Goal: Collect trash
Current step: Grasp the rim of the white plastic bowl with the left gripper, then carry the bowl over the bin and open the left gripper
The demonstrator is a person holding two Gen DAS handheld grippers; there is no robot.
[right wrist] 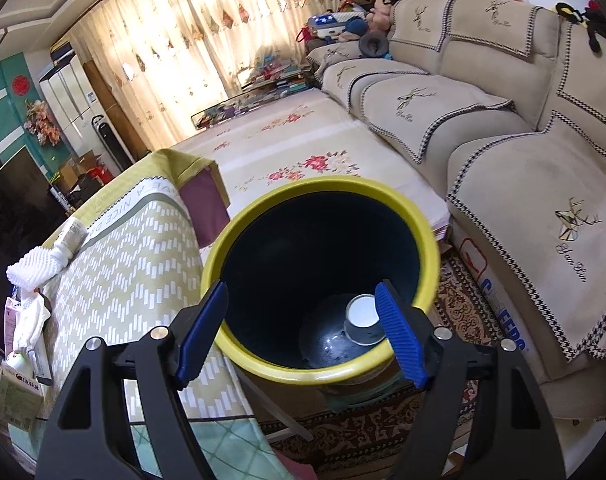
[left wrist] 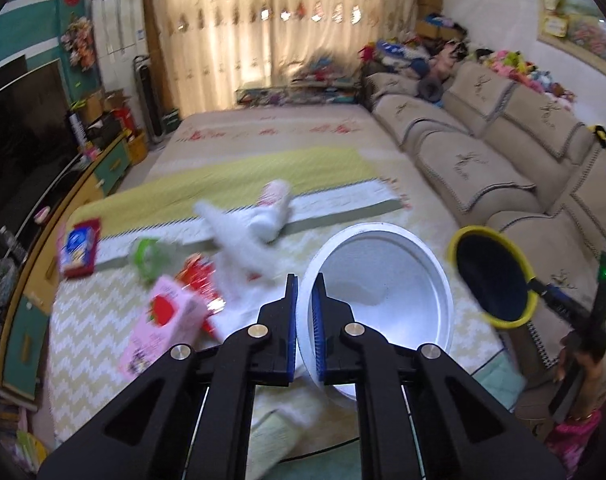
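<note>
My left gripper (left wrist: 306, 320) is shut on the near rim of a white bowl (left wrist: 383, 272), which tilts above the zigzag-cloth table (left wrist: 95, 328). Litter lies to its left: a pink strawberry carton (left wrist: 163, 320), a red shiny wrapper (left wrist: 201, 280), a red and blue biscuit packet (left wrist: 79, 248), a green-topped item (left wrist: 151, 256) and white foam netting (left wrist: 239, 240). My right gripper (right wrist: 301, 332) stands open over the mouth of a yellow-rimmed dark bin (right wrist: 263, 216) beside the table (right wrist: 123, 280). A small white-topped cup (right wrist: 363, 320) lies on the bin's bottom. The left wrist view shows the bin (left wrist: 491, 276) to the bowl's right.
A beige sofa (right wrist: 503, 128) runs along the right, with soft toys on its back. A patterned rug (right wrist: 463, 300) lies under the bin. A dark TV (left wrist: 23, 140) stands at the left. More litter, including foam netting (right wrist: 35, 268), sits at the table's left side. A person's hand (left wrist: 583, 360) holds the right gripper.
</note>
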